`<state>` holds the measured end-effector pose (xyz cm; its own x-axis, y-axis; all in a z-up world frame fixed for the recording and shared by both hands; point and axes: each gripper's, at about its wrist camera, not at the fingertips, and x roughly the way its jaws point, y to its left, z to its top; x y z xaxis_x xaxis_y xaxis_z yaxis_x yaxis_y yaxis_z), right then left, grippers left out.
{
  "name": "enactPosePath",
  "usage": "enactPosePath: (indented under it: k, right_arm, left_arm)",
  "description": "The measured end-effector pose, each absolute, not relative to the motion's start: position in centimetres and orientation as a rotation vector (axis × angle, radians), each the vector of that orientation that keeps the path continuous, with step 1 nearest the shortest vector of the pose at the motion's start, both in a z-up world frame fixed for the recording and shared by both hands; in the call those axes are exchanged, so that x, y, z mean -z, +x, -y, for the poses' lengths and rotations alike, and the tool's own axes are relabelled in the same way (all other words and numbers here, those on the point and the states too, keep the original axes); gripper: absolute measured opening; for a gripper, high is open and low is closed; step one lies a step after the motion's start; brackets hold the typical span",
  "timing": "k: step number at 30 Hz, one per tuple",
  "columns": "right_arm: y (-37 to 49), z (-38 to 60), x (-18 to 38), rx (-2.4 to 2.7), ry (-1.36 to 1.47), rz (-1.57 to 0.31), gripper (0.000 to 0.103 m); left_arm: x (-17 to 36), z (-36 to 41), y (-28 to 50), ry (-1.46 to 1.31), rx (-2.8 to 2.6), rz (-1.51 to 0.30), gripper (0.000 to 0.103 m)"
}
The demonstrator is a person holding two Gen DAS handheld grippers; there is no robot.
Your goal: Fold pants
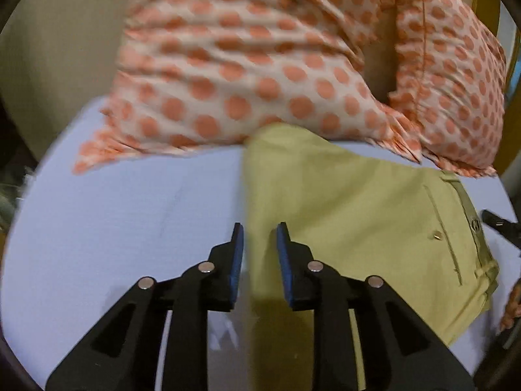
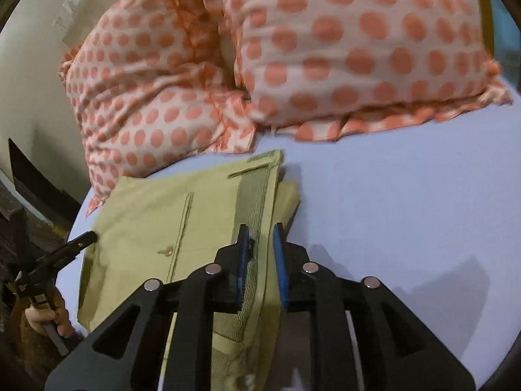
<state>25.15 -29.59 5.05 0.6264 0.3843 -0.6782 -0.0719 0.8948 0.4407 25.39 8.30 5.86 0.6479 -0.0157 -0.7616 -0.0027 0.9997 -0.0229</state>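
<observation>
The yellow-green pants (image 1: 351,215) lie folded on the pale blue bed sheet (image 1: 123,228), waistband to the right. My left gripper (image 1: 260,228) is open above the pants' left folded edge, holding nothing. In the right wrist view the pants (image 2: 156,228) show a back pocket with a button and the ribbed waistband (image 2: 252,195). My right gripper (image 2: 261,229) hangs over the waistband edge, jaws apart with cloth showing between them; no grip is visible. The left gripper's tip (image 2: 83,239) shows at the pants' left edge, and the right gripper's tip (image 1: 498,223) at the far right of the left wrist view.
Two white pillows with orange dots (image 1: 247,65) (image 2: 358,49) lie against the wall right behind the pants, one touching their far edge. Bare sheet (image 2: 407,202) lies right of the pants. The bed's left edge and dark floor (image 2: 35,215) are close to the pants.
</observation>
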Motion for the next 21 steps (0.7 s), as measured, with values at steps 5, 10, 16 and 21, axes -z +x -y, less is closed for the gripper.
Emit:
enactPosePath:
  k: [5, 10, 16, 21]
  right_arm:
    - [22.8, 27.9, -6.1, -0.431, 0.394, -0.789, 0.078]
    - [24.8, 25.2, -2.0, -0.412, 0.401, -0.979, 0.094]
    - [19.3, 24.3, -5.1, -0.279, 0.261, -0.924, 0.099]
    - [11.4, 22.3, -5.4, -0.199, 0.146, -0.866, 0.102]
  left_arm:
    - [-7.1, -7.5, 21.7, -0.1, 0.192, -0.829, 0.055]
    - [-2.4, -3.3, 23.2, -0.06, 0.251, -1.03, 0.079]
    - [-4.3, -1.7, 17.5, 0.127, 0.105, -0.956, 0.1]
    - [-4.7, -3.4, 10.6, 0.096, 0.098, -0.932, 0.101]
